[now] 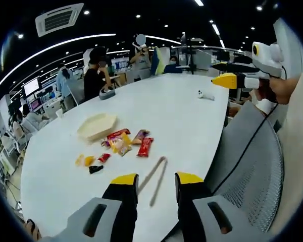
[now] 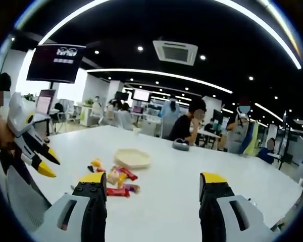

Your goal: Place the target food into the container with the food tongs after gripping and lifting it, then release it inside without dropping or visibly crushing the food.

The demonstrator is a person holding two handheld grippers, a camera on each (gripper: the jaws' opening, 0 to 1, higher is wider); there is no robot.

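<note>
hexagonal cream container [image 1: 96,126] | slim grey tongs [image 1: 155,177] | glossy snack packets [image 1: 125,142]

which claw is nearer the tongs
Left. The left claw sits right over the tongs on the table; the right claw is held up and well away.

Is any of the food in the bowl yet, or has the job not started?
Nothing looks done yet. The container looks empty, and the snack packets lie on the white table beside it. Nothing is in hand: the food tongs lie untouched on the table, and both the left gripper and right gripper are open. Everything is left: pick up the tongs, grip a snack, lift, release inside.
</note>
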